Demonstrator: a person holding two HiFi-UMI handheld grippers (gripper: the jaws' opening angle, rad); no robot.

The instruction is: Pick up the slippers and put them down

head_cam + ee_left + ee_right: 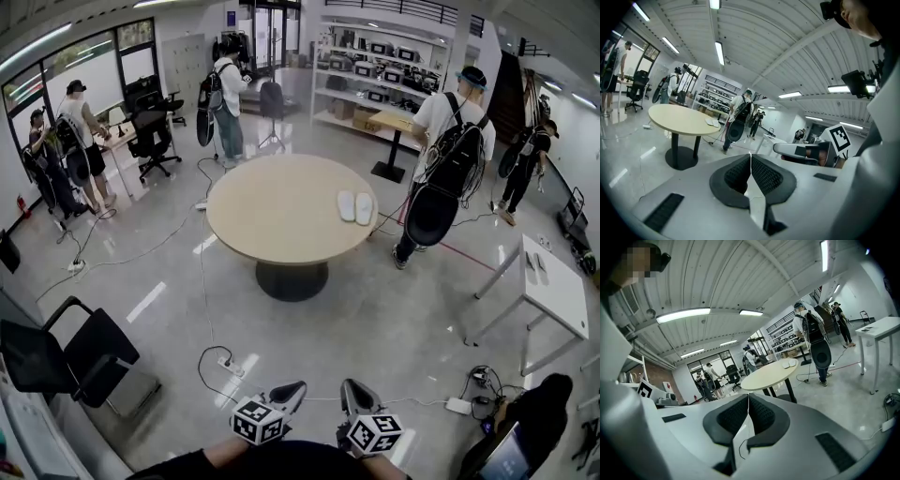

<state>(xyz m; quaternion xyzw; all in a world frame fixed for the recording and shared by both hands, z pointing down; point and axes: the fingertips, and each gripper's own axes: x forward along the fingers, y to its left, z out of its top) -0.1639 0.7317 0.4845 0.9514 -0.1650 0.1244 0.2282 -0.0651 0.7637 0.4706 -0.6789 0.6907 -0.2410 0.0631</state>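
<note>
A pair of white slippers point(355, 207) lies side by side near the right edge of a round beige table point(281, 211) in the middle of the room. They show small in the left gripper view as slippers point(713, 122) and in the right gripper view as slippers point(789, 364). My left gripper point(294, 387) and right gripper point(350, 385) sit at the bottom of the head view, close together and far from the table. The left gripper point(750, 154) is shut with nothing in it. The right gripper point(748, 395) is shut and holds nothing either.
A person with a black backpack point(452, 155) stands right beside the table's right side. A small white table point(553, 286) is at the right and a black chair point(66, 352) at the left. Cables and a power strip point(230, 366) lie on the floor between me and the table.
</note>
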